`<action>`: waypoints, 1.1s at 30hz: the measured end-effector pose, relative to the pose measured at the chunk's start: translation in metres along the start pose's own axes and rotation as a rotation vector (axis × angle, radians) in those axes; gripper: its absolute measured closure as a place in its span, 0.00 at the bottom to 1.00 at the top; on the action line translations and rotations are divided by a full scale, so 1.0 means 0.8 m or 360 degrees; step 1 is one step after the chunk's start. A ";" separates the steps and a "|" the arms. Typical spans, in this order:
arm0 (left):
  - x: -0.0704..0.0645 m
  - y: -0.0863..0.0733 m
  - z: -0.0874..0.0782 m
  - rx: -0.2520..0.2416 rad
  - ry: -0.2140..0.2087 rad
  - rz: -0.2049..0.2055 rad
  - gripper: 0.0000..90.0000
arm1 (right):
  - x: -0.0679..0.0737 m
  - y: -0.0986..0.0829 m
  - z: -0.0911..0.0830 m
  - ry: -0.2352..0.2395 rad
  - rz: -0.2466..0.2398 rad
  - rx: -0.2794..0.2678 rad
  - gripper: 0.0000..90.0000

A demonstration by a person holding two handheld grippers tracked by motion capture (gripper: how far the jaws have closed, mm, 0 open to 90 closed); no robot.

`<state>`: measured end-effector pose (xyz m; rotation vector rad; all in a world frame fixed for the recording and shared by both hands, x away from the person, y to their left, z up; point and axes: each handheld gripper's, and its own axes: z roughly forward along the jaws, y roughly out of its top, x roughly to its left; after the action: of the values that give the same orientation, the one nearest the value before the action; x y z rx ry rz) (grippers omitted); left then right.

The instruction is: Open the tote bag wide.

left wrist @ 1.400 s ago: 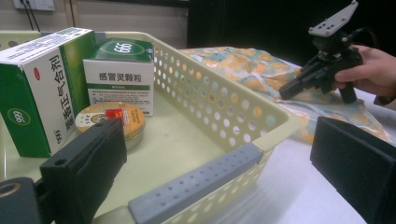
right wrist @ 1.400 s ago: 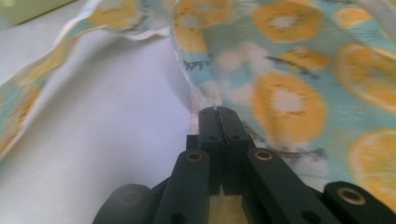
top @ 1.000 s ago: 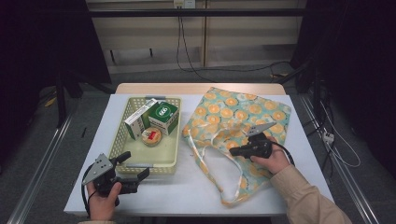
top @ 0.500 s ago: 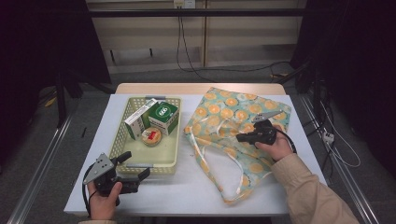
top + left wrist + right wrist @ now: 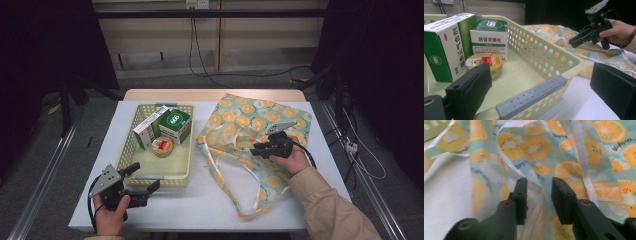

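Observation:
A fruit-print bag (image 5: pixel 250 132) lies flat on the right half of the white table (image 5: pixel 200 200). My right gripper (image 5: pixel 257 149) hovers low over the bag's middle, pointing left. In the right gripper view, my right gripper (image 5: pixel 539 190) stands open a little, with a fold of the bag (image 5: pixel 534 147) and its pale ribbon handle (image 5: pixel 579 150) between the jaws. My left gripper (image 5: pixel 145 177) rests at the front left, wide open and empty, at the near rim of a yellow basket (image 5: pixel 155 175). The basket holds a green-white box (image 5: pixel 149 131), a green box (image 5: pixel 175 125) and a round tin (image 5: pixel 162 146).
In the left gripper view the basket's grey handle (image 5: pixel 534 96) lies between my wide jaws. Bare table runs along the front edge and between basket and bag. Cables and a dark floor surround the table.
My right gripper has moved away from the person and slightly left over the bag. The left gripper and the basket have stayed put.

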<state>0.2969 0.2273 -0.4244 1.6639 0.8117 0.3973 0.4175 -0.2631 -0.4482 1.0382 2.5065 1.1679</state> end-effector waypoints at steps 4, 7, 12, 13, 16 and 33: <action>-0.001 0.001 0.000 -0.0002 -0.0004 0.0003 0.04 | 0.017 0.005 -0.011 -0.0030 -0.0077 -0.0015 0.60; -0.002 0.001 0.000 -0.0005 -0.0002 -0.0002 0.04 | 0.029 0.009 -0.018 -0.0034 -0.0129 -0.0057 0.59; -0.002 0.001 0.001 -0.0003 -0.0006 0.0005 0.04 | 0.043 0.016 -0.026 0.0096 -0.0109 -0.0166 0.85; -0.003 0.001 0.001 -0.0003 -0.0008 0.0004 0.04 | 0.045 0.016 -0.025 0.0114 -0.0120 -0.0159 0.91; -0.002 0.001 0.001 -0.0003 -0.0007 0.0004 0.04 | 0.054 0.016 -0.015 0.0200 -0.0137 -0.0127 0.92; -0.002 -0.001 0.002 0.0010 -0.0012 0.0000 0.04 | 0.059 0.004 0.039 0.0118 -0.0180 0.0011 0.89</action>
<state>0.2966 0.2250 -0.4252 1.6702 0.8085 0.3886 0.3983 -0.2118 -0.4609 0.8575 2.5896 1.1865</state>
